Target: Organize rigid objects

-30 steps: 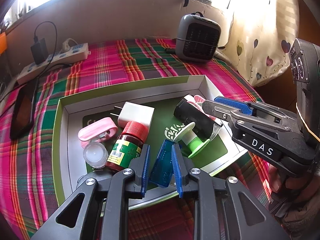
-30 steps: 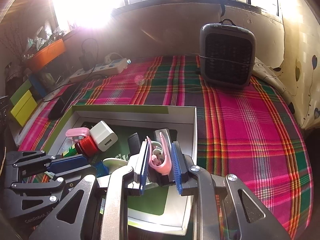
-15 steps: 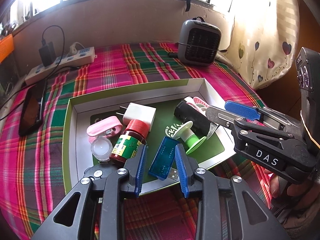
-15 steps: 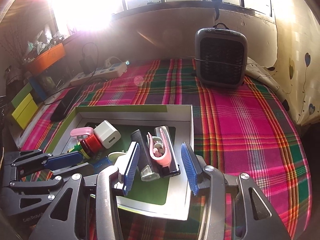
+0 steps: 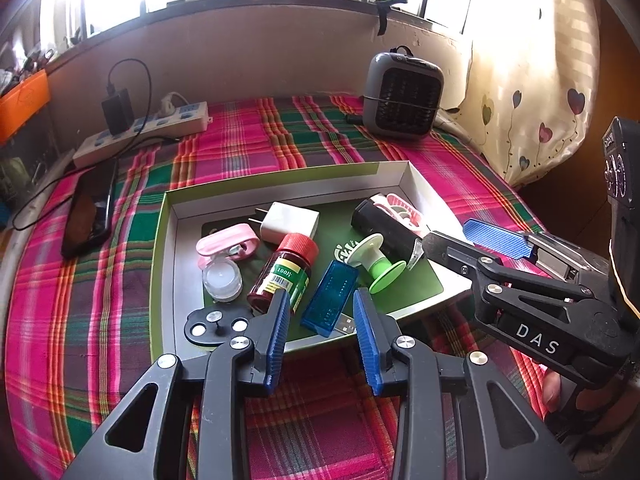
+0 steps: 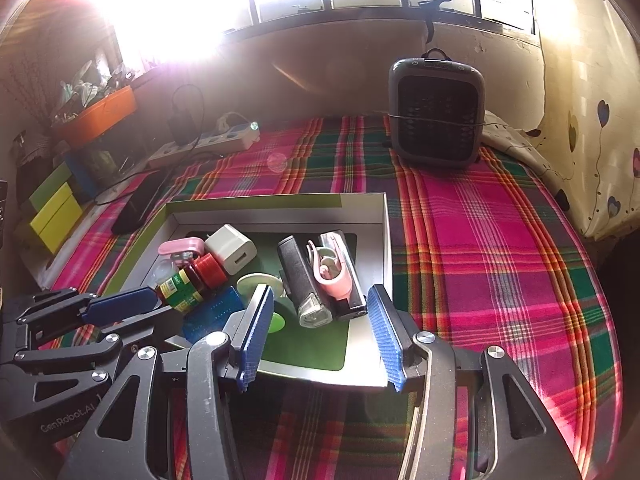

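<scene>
- a shallow box (image 5: 392, 169) on a plaid cloth (image 5: 248, 136) holds the small rigid items
- left gripper (image 5: 320, 322) hangs over the box's near edge, jaws opening, pads clear of the blue usb stick (image 5: 329, 297) lying free in the box between them
- right gripper (image 6: 320, 326) over the box's near right corner, jaws opening and empty; black case (image 6: 298, 276) and pink clip (image 6: 332, 274) lie inside the box just beyond them
- red-capped bottle (image 5: 285, 274) lies in the box left of the stick
</scene>
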Demonstrator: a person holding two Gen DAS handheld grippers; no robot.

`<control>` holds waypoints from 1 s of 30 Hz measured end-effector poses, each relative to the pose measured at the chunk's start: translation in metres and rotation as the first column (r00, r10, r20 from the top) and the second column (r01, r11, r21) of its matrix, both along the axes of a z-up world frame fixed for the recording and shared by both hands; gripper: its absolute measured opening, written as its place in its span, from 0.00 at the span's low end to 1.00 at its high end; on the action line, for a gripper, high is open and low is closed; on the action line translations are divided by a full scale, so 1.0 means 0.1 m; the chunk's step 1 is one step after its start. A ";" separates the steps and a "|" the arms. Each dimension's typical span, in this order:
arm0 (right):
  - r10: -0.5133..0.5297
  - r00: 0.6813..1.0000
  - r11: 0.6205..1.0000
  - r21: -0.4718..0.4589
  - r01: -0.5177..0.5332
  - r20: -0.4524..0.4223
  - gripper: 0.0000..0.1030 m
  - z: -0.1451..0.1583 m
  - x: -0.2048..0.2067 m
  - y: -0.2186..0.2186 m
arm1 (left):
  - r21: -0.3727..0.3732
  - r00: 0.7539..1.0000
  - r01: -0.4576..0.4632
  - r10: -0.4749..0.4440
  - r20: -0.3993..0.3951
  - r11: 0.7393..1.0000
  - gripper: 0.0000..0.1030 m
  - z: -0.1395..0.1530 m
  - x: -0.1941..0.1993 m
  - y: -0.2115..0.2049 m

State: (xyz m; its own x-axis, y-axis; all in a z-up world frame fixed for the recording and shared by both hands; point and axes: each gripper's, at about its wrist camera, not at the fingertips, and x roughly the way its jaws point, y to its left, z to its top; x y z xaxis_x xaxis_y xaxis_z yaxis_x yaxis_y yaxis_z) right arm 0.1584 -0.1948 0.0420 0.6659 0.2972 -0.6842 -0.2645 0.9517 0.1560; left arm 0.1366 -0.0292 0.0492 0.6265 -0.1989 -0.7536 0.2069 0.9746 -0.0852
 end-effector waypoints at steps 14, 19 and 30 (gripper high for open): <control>-0.023 1.000 1.000 -0.016 0.023 0.007 0.49 0.05 -0.21 0.03 | 0.024 0.999 -0.036 0.035 0.031 0.999 0.36 0.06 -0.20 0.02; -0.032 0.999 0.999 -0.022 0.032 -0.003 0.49 0.05 -0.32 0.04 | 0.026 0.998 -0.057 0.056 0.035 0.998 0.37 0.06 -0.30 0.06; -0.018 0.999 0.999 -0.046 0.017 -0.031 0.59 -0.04 -0.59 0.13 | 0.045 0.995 -0.097 0.096 0.019 0.994 0.37 -0.06 -0.56 0.12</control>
